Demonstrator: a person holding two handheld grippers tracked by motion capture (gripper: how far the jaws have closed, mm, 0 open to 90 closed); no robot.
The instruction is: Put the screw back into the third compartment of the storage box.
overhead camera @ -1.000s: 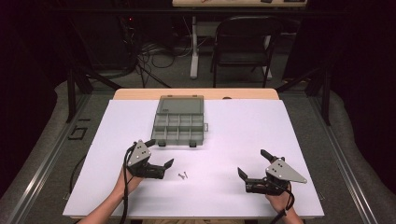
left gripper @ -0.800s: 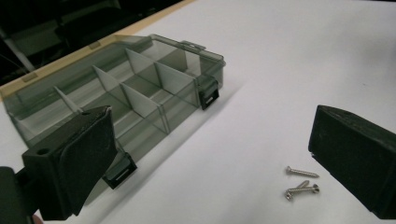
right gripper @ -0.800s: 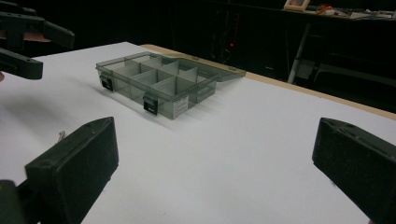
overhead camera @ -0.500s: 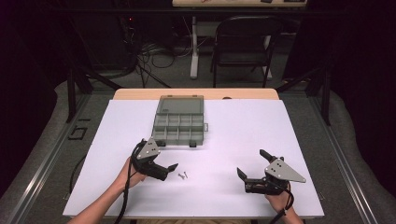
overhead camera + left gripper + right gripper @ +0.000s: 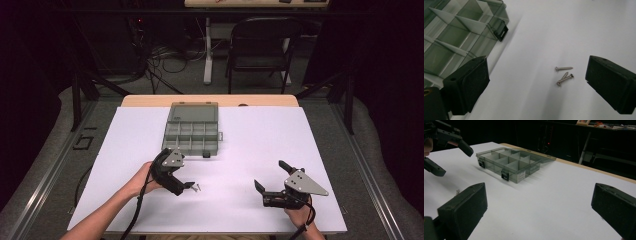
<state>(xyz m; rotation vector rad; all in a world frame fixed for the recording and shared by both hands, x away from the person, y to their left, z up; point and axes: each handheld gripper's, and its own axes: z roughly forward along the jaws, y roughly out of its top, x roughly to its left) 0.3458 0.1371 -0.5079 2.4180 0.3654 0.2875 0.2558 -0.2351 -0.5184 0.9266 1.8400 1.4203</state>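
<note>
High view: a dark room lies beyond the table, with a folding chair (image 5: 259,47) and a tangle of cables (image 5: 162,55) on the floor behind it. A white sheet (image 5: 260,135) covers most of the table (image 5: 210,100), whose wooden far edge shows bare.

On the sheet near that far edge sits a grey see-through plastic box (image 5: 192,131), its lid laid back and its compartments divided by pale walls; black latches hang on its near side. In the right gripper view a small white label shows on the box's front wall, too small to read.

The left gripper (image 5: 186,186) hangs just in front of the box, jaws spread wide and gripping nothing. The right gripper (image 5: 270,177) rests well apart to the right, its jaws likewise spread with nothing between them.

Three small silver screws (image 5: 564,74) lie loose on the sheet, near the box and just beyond the left gripper's jaws. In the left gripper view they lie between the two jaws, nearer the right-hand one; two of them cross or touch, and the third lies just beside them.
</note>
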